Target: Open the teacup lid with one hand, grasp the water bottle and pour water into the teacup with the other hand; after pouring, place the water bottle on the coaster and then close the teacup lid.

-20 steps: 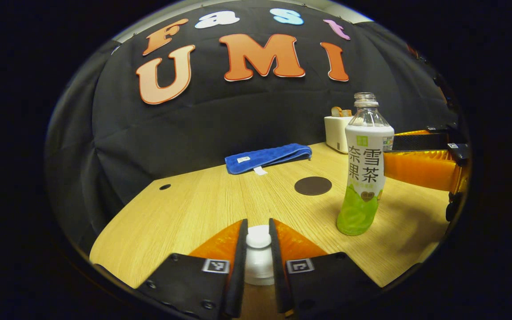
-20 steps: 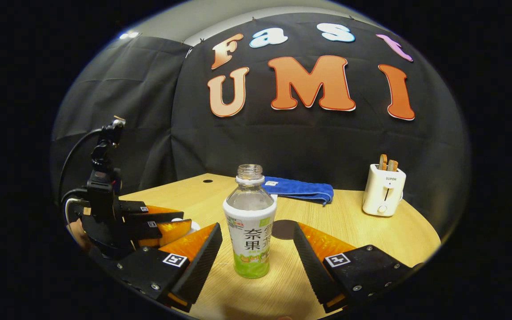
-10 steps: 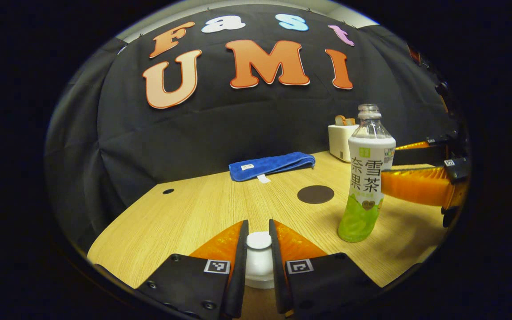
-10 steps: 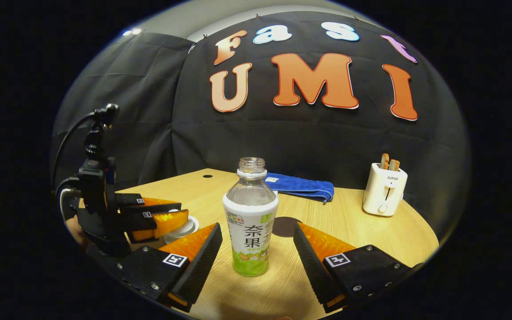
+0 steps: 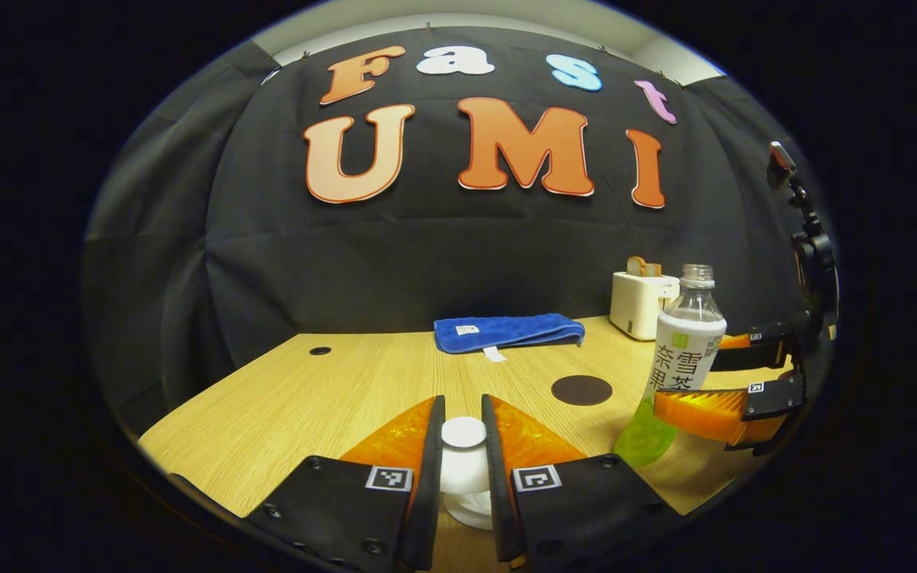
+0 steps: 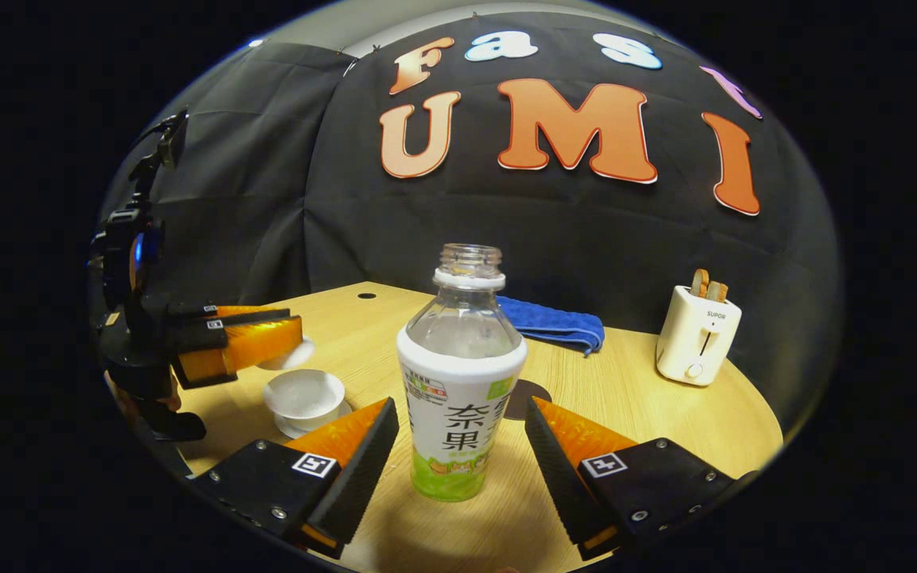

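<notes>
My left gripper [image 5: 463, 458] is shut on the knob of the white teacup lid [image 5: 463, 446], which hangs lifted above the cup. In the right gripper view that gripper [image 6: 267, 346] holds the lid [image 6: 293, 353] above and behind the uncovered white teacup [image 6: 303, 394], which stands on its saucer. The uncapped water bottle [image 6: 462, 382], with a white and green label, stands upright between the spread fingers of my open right gripper [image 6: 458, 465], and a gap shows on each side. In the left gripper view the bottle [image 5: 685, 350] stands at the right. The dark round coaster [image 5: 581, 390] lies left of it.
A folded blue towel [image 5: 506, 330] lies at the back of the wooden table [image 5: 307, 398]. A white toaster [image 6: 697, 338] with bread in it stands at the back right. The coaster [image 6: 524, 398] lies just behind the bottle, partly hidden by it.
My left gripper has risen with the lid, baring the cup. My right gripper has moved in, so the bottle now stands deeper between its fingers.
</notes>
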Demonstrator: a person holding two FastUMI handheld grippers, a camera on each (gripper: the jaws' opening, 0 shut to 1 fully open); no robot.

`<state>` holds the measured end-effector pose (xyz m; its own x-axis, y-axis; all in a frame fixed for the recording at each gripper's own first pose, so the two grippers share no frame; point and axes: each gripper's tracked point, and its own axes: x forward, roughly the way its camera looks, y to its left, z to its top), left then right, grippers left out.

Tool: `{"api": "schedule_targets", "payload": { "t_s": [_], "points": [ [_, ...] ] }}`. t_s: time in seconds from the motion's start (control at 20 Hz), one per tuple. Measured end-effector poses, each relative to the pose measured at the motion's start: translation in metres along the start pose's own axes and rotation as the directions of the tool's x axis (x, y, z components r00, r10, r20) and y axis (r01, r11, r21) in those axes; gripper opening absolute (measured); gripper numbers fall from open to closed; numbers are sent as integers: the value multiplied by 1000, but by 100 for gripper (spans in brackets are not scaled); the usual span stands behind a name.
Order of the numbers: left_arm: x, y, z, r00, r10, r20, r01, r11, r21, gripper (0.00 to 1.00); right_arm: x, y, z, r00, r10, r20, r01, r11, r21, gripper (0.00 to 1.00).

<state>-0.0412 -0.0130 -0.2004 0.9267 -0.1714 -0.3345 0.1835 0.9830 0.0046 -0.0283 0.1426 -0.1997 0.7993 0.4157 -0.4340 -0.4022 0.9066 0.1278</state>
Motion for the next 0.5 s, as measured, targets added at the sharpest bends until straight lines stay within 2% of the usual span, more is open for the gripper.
{"api": "schedule_targets", "payload": {
  "t_s": [0.3, 0.4, 0.5],
  "points": [
    [-4, 27, 3, 999, 43, 14, -43, 999, -20, 31, 15, 5, -9, 999, -20, -48, 19, 999, -26, 83],
    [-5, 35, -1, 998, 61, 12, -60, 998, -15, 32, 17, 6, -5, 998, -27, -50, 26, 999, -20, 69],
    [-5, 42, -3, 998, 69, 7, -69, 997, -20, 31, 18, 7, -4, 997, -32, -64, 30, 999, -30, 69]
  ]
}}
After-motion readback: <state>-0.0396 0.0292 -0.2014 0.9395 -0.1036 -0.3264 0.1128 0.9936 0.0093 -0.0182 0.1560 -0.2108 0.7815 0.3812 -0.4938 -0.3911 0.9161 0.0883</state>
